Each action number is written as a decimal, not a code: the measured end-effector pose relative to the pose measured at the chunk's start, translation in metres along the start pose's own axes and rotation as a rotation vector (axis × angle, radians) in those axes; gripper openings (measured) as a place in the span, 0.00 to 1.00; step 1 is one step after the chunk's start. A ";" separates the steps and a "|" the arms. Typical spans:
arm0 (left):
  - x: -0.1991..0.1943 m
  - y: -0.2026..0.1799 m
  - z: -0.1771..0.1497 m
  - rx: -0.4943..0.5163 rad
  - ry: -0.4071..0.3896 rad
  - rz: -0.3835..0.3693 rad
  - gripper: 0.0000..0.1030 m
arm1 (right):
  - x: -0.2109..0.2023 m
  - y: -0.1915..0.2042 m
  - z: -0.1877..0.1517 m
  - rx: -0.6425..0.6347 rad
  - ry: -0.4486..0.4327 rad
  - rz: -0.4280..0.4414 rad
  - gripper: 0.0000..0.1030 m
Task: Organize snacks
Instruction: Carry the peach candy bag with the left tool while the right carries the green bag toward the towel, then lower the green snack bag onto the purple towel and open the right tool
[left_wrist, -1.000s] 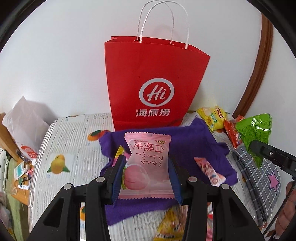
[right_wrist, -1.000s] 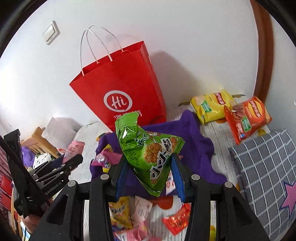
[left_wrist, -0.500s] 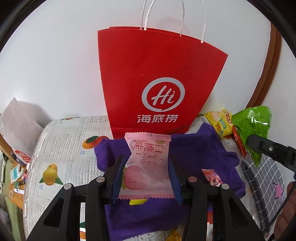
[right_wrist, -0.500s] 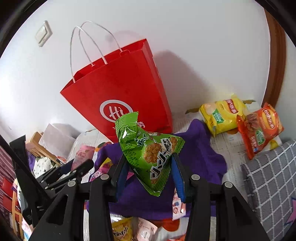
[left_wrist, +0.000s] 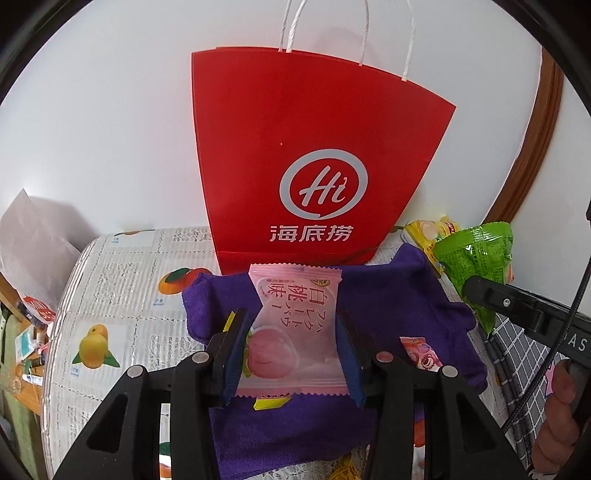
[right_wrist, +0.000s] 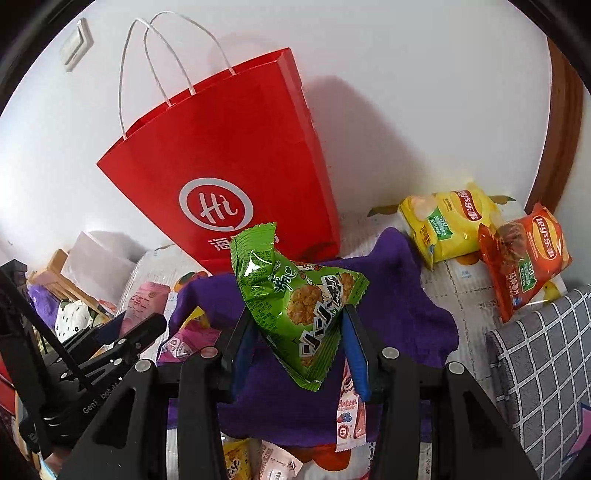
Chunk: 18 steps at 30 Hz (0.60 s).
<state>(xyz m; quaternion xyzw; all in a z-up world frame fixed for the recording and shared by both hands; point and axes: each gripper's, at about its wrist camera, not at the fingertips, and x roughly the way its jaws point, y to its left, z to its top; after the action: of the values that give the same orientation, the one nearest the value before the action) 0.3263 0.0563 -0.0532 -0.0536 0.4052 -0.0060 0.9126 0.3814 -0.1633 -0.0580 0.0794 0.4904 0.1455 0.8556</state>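
- My left gripper is clamped on the pink peach packet, held upright so it can drop cleanly.
- My right gripper is clamped on the green rice cracker bag by its lower half.
- Both hang over the purple cloth, in front of the red paper bag, which I think is the place for them.
- The yellow chips and orange chips wait near the wall.

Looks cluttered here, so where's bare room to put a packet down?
Free: the purple cloth between the red bag and the chip bags, and the fruit-print cover left of the cloth. Crowded: the near edge, strewn with small packets.
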 end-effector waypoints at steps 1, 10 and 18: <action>-0.001 0.000 0.000 0.001 -0.004 0.004 0.42 | -0.001 0.000 0.001 0.001 0.000 0.005 0.43; 0.002 -0.009 -0.003 0.027 0.002 0.010 0.42 | -0.010 0.003 -0.001 -0.011 -0.016 0.018 0.43; 0.004 -0.010 -0.004 0.029 0.012 0.001 0.42 | -0.001 0.006 -0.003 -0.011 0.010 -0.001 0.43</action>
<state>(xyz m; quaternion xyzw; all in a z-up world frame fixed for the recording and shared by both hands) 0.3263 0.0457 -0.0582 -0.0401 0.4104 -0.0119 0.9109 0.3775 -0.1576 -0.0567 0.0738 0.4940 0.1482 0.8536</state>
